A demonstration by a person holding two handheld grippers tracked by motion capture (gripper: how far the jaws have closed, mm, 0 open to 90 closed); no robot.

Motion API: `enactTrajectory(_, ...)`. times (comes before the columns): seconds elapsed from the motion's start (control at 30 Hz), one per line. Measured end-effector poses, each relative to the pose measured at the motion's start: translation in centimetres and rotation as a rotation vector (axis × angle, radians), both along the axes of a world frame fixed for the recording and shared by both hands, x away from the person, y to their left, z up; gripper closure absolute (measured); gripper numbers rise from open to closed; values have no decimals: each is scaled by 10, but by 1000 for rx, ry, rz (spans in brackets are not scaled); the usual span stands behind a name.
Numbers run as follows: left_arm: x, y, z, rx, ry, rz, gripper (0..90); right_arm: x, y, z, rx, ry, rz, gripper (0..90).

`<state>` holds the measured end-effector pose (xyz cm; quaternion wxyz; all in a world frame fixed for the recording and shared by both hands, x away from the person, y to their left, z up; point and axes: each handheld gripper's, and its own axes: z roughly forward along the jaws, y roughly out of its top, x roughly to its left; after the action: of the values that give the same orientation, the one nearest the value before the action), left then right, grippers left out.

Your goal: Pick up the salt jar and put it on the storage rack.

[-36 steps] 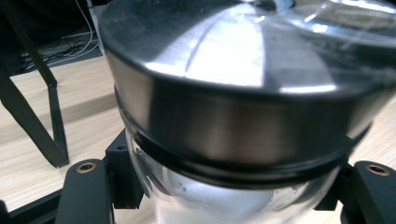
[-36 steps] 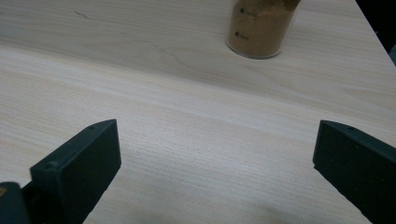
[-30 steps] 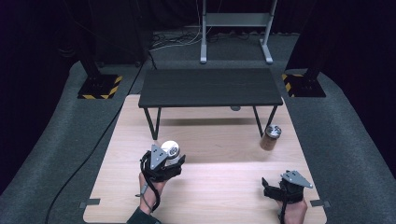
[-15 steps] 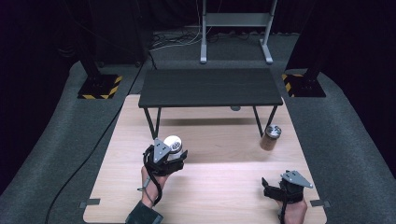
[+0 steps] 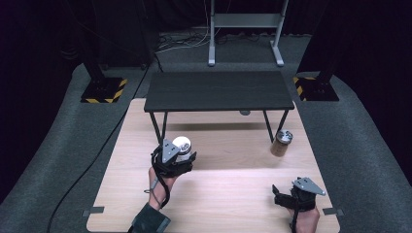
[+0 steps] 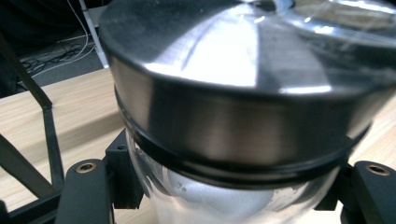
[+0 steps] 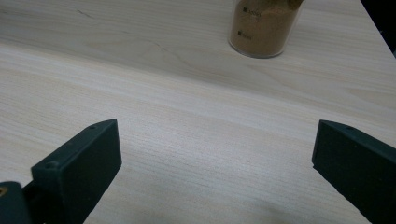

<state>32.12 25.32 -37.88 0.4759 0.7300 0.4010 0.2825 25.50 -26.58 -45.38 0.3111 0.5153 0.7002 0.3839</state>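
My left tongs gripping a clear glass jar with steel lid, my right tongs gaping wide, holding nothing, hovering over the pale wooden surface

Two jars, two claws, one small black table.

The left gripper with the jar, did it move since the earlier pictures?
Yes. The left gripper, shut on the metal-lidded jar, moved slightly toward the small black table.

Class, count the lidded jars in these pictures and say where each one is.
2. One jar with white contents is clamped in the left gripper; one jar of brown powder stands beside the black table's right leg.
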Motion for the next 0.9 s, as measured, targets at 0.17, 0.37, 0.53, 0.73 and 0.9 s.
enactTrajectory(0.17,4,-2,2,3,1,-4,309,0,0,0,0,0,1,2)
enactTrajectory(0.37,12,-5,6,7,1,-9,309,0,0,0,0,1,2,2)
enactTrajectory(0.53,17,-8,9,19,-1,-15,309,0,0,0,-1,2,4,2)
enactTrajectory(0.73,24,-11,11,22,0,-18,309,1,0,0,-1,3,5,2)
enactTrajectory(0.9,28,-15,13,26,1,-19,309,1,-1,0,-1,4,6,2)
